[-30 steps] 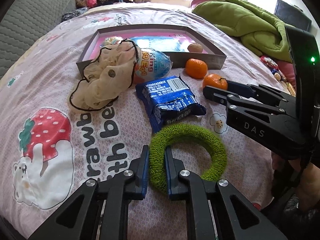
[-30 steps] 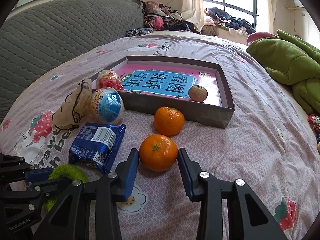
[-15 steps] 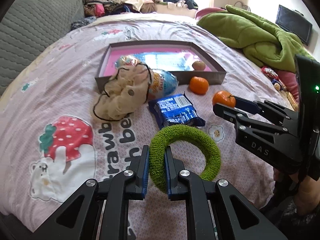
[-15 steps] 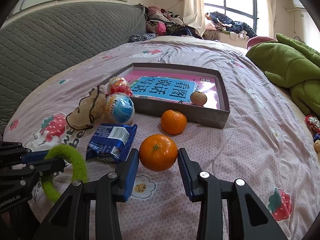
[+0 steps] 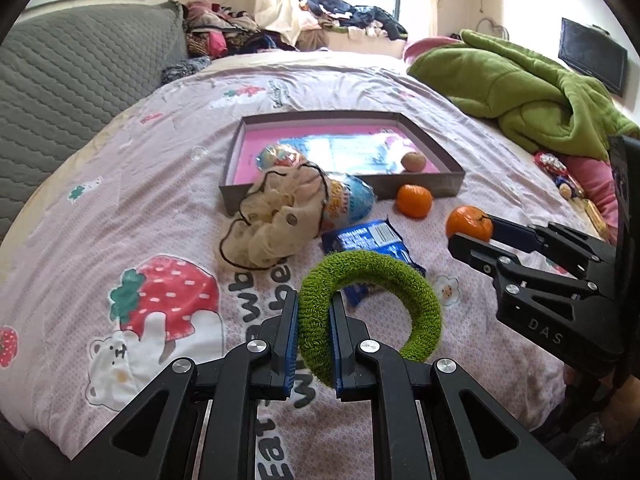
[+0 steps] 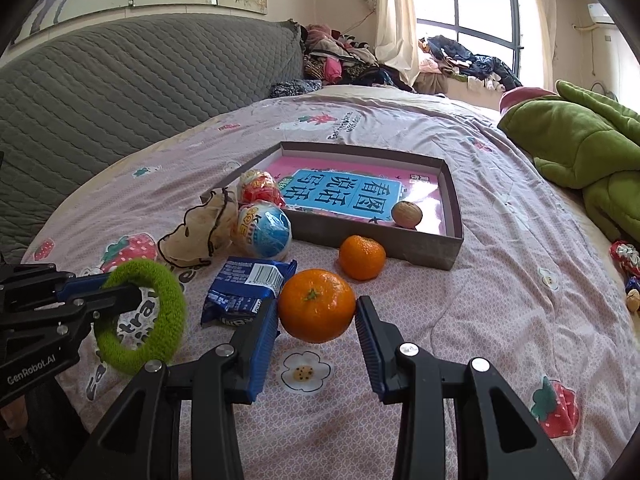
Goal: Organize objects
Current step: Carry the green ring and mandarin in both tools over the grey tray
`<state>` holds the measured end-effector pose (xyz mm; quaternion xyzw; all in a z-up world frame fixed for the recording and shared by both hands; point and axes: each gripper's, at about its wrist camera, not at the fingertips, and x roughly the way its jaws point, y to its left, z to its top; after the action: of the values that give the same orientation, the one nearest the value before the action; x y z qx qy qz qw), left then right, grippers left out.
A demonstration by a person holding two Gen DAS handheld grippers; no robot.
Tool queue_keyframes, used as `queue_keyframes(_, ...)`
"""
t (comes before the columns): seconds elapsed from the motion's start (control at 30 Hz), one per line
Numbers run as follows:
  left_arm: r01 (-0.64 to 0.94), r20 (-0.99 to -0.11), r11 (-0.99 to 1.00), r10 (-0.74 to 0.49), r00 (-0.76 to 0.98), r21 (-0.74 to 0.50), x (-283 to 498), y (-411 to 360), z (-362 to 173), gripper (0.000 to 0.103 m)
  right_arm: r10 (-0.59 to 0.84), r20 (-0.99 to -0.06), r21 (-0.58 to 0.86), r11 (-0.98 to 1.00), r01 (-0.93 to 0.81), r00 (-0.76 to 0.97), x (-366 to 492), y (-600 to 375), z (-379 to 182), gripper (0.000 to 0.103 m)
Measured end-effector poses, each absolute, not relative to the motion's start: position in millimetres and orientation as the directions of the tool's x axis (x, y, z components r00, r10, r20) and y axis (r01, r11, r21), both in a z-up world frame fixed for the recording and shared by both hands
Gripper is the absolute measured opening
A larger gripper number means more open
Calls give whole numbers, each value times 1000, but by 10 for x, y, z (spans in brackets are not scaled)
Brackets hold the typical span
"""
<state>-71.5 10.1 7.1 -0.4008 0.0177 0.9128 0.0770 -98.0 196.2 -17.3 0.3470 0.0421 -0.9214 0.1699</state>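
My left gripper [image 5: 314, 320] is shut on a fuzzy green ring [image 5: 400, 276] and holds it above the bedspread; the ring also shows in the right wrist view [image 6: 160, 292]. My right gripper [image 6: 316, 322] is shut on an orange tangerine [image 6: 317, 305], lifted off the bed; it shows in the left wrist view [image 5: 469, 223] too. A grey box with a pink inside [image 6: 450, 204] lies ahead, holding a walnut [image 6: 406, 214]. A second tangerine [image 6: 362, 257], a blue snack packet [image 6: 248, 286], a blue toy egg [image 6: 262, 231] and a beige scrunchie [image 6: 200, 232] lie before it.
A red wrapped sweet [image 6: 260, 187] leans at the box's left corner. A green blanket [image 6: 576, 148] is heaped at the right. A grey quilted headboard [image 6: 120, 84] rises at the left. Small wrapped items [image 6: 624, 254] lie at the right bed edge.
Both grippers have risen and pulled back from the bed, carrying the green ring and the tangerine up with them. The objects on the bedspread have not moved.
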Motion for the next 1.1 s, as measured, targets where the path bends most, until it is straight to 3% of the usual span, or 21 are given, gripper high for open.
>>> queue_keyframes(0.33, -132, -662, -991, 92, -743, 10, -726, 68, 191, 14, -302, -618, 31, -932, 361, -726, -952, 1943, -73, 40)
queue_keyframes(1.1, -99, -598, -995, 74, -798, 10, -1247, 73, 537, 14, -309, -550, -15, -925, 379, -776, -1269, 1879, 301, 40)
